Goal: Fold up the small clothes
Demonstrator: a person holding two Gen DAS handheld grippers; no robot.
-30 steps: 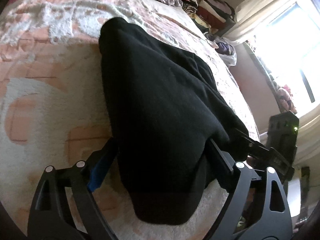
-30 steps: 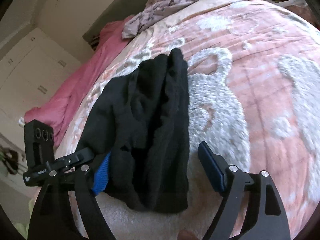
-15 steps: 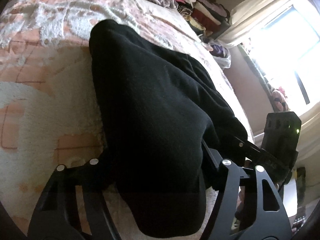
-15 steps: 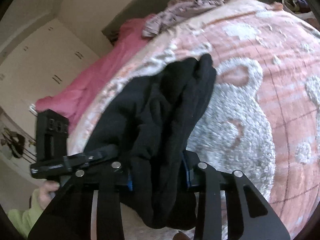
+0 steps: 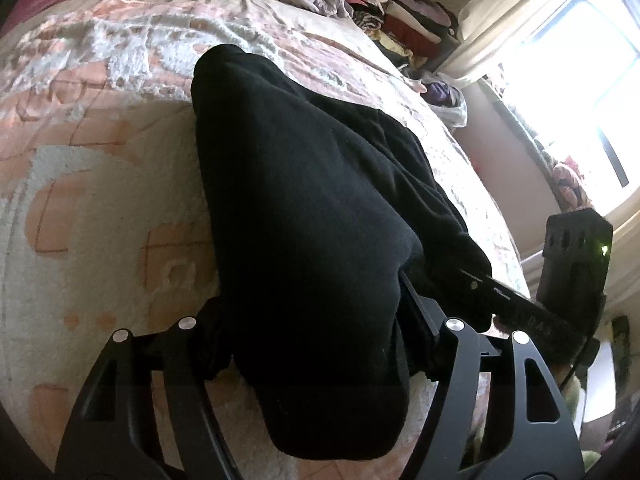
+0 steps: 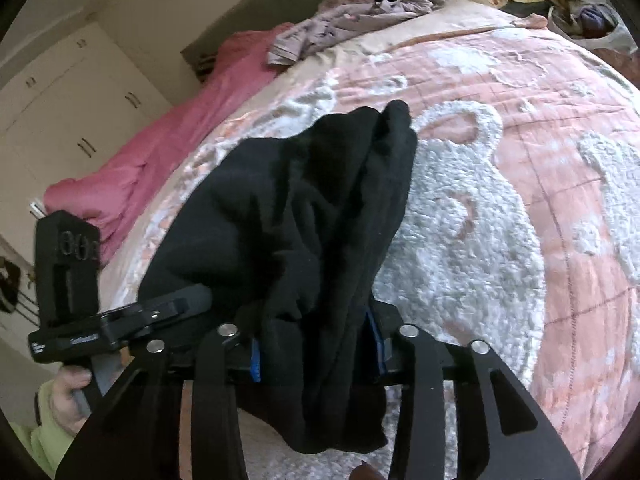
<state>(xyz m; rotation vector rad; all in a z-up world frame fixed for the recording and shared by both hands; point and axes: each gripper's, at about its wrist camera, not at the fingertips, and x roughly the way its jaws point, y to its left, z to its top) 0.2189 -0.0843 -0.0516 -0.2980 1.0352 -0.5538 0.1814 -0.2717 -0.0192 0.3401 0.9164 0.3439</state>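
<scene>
both jaws have closed in since a second ago: left hand-held gripper (image 5: 316, 320) and right hand-held gripper (image 6: 316, 344) each pinch the near edge of the black garment (image 5: 304, 184), likely ready to lift and fold. it lies on the pink-and-white blanket (image 6: 520, 184); beyond it, a lilac garment (image 6: 340, 28) and stacked clothes (image 5: 384, 4).

Home bedroom. A bed (image 6: 520, 128) is covered by a pink-and-white fleece blanket (image 5: 100, 168) with a fluffy raised pattern; a pink sheet (image 6: 168, 152) is seen along one side. Loose lilac laundry (image 6: 360, 16) is dumped at the far end, beside stacks of folded clothes (image 5: 384, 4). White built-in wardrobe doors (image 6: 76, 112) with handles are seen on one wall, a bright curtained window (image 5: 572, 72) on another.
</scene>
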